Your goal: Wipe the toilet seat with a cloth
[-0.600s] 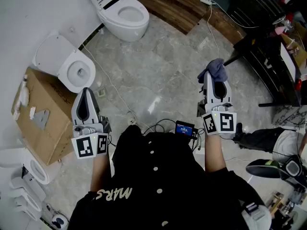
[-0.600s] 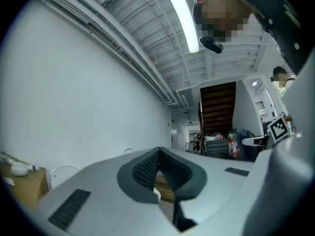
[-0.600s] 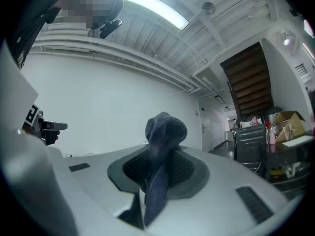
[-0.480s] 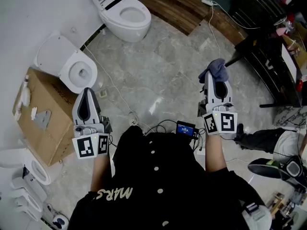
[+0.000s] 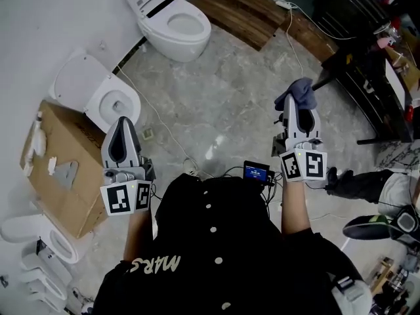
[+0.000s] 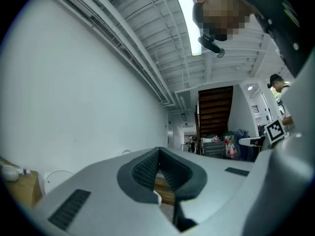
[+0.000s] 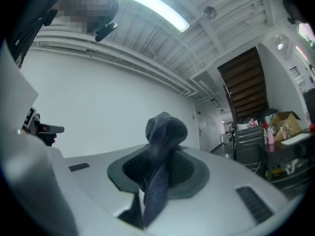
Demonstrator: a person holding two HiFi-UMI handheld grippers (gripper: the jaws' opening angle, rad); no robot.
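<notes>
Head view: wiping not begun, right gripper (image 5: 299, 105) clenched on the cloth (image 5: 296, 94), left gripper (image 5: 122, 125) closed and empty, both well apart from the toilet seat (image 5: 202, 30).

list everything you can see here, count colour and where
toilet: one, white, lid up, top centre
second toilet: one, white, lid up, left by the wall
cardboard box: one, brown, left, below the second toilet
wooden steps: one set, dark brown, top
black furniture: dark, right edge
floor: grey marble
cloth: one, grey-blue, clamped in the right tool
left tool: white and grey, shut, empty, lower left
right tool: white and grey, shut on the cloth, right
</notes>
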